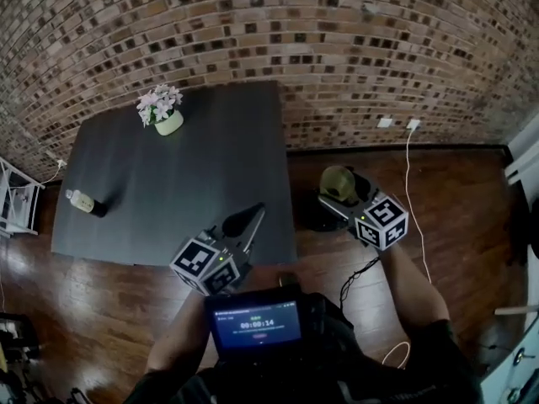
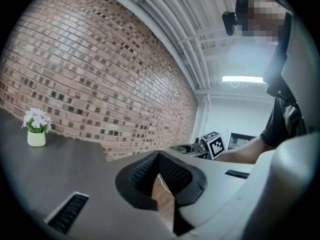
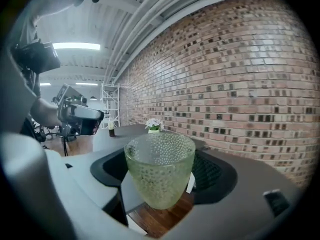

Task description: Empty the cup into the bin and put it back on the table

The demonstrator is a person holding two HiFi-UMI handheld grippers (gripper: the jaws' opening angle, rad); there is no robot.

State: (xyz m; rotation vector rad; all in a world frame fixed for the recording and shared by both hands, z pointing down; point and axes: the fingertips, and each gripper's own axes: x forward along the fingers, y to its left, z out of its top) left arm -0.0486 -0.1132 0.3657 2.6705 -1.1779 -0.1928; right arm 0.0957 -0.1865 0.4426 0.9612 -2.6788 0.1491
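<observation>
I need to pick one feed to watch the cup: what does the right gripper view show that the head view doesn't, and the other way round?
Right gripper view only: both fingers clamping the upright cup, plus a ceiling light. Head view only: wall sockets and the timer screen. Both: cup, table, flower pot, bottle, left gripper.

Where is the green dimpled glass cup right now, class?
The cup shows right of centre in the head view, gripped in the right tool over the wooden floor, just beyond the dark table and its right edge.
</observation>
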